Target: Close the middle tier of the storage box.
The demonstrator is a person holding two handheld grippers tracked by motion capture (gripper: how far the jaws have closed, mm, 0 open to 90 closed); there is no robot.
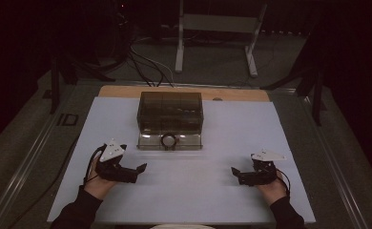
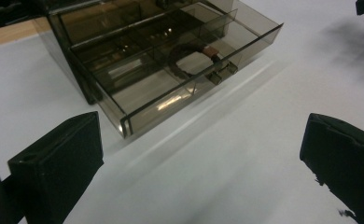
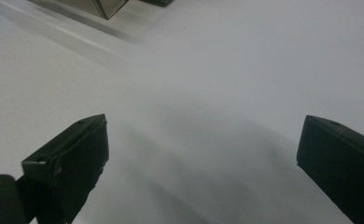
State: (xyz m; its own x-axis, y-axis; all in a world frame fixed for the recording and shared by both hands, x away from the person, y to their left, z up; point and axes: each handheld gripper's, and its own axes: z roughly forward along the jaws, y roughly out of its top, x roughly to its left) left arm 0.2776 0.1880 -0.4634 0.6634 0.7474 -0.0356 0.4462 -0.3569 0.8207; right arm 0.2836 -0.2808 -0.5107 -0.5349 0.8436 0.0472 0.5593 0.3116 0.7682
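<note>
Smoky drawer box (image 1: 170,112) sits at twelve o'clock on the white tabletop (image 1: 208,191), toward the far edge, and its bottom drawer (image 1: 170,141) is pulled out toward you. Inside that open drawer there's a dark ring-shaped band (image 1: 169,140) resting in the middle compartment; your left gripper view picks it up (image 2: 189,58) just behind the drawer's small front handle (image 2: 221,73). Your left gripper (image 1: 135,170) is down at about eight o'clock from the box, lying low over the tabletop with its jaws spread wide and nothing between them. Your right gripper (image 1: 235,173) mirrors it at about four o'clock, jaws wide too, holding nothing, bare white surface ahead of it in the right gripper view. Both grippers point inward toward each other, well apart from the drawer.
</note>
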